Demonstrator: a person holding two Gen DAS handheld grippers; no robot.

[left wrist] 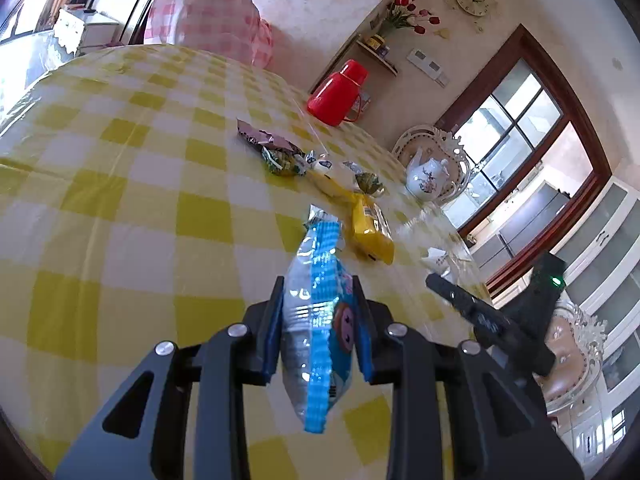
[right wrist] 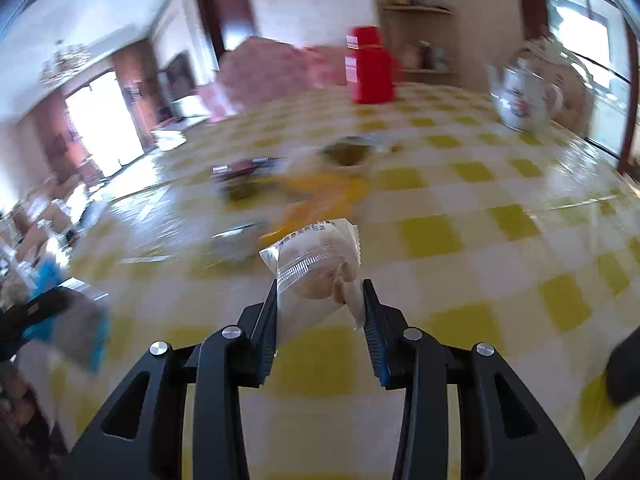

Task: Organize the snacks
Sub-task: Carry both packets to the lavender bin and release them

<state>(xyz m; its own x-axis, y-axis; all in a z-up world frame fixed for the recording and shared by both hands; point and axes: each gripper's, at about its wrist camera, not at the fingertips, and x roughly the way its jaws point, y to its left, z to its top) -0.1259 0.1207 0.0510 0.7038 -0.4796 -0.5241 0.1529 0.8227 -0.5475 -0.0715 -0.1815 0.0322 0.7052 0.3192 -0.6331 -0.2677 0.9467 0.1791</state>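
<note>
**Both grippers carry a snack above the checked bench**

The left gripper (left wrist: 318, 312) has its fingers (left wrist: 272, 332) nearly closed, pinching a blue-and-clear snack packet (left wrist: 316, 280) held edge-on, clear of the yellow-checked bench (left wrist: 120, 200). Beyond those fingertips lies a yellow packet (left wrist: 370, 232), and further out a cluster of small wrapped sweets (left wrist: 288, 156) and a dark foil packet (left wrist: 260, 138). Only this view shows them sharply; it also catches the right gripper (left wrist: 480, 316) off to the right side.

The right gripper (right wrist: 320, 300) has its fingers (right wrist: 374, 332) part-way closed, pressing on a clear-wrapped pastry (right wrist: 320, 264) lifted off the bench. Ahead of it the snack pile is a blur. Far ahead stand a red thermos (right wrist: 370, 66) and, to the right, a white teapot (right wrist: 524, 96). At the left edge a blue smear beside a dark finger is the other packet.
</note>
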